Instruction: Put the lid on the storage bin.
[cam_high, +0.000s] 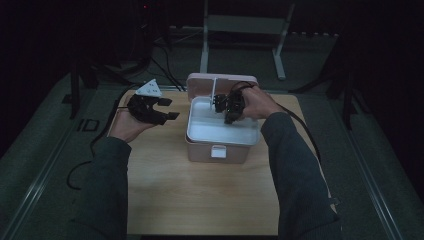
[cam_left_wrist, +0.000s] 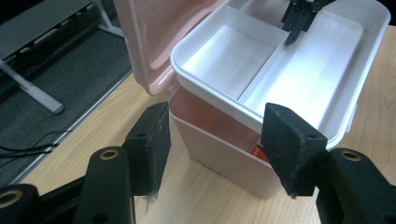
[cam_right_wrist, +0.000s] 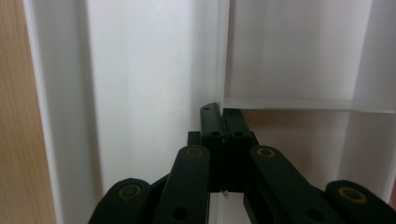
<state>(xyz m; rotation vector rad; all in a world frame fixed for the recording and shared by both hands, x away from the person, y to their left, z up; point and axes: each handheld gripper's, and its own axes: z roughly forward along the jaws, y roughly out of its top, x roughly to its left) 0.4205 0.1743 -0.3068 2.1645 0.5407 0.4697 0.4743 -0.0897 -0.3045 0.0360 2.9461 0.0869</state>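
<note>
A pink storage box stands mid-table with its lid swung up at the back. Its white divided tray sits raised above the box rim in the left gripper view, with a gap under the tray and a red thing inside the box. My right gripper reaches down into the tray and is shut on its thin upright divider, jaws pinched together. My left gripper hovers left of the box, open and holding nothing.
The wooden table has free room in front of and left of the box. Grey floor surrounds it, with black cables at the left and a white frame stand behind. The lid stands close to the tray's far side.
</note>
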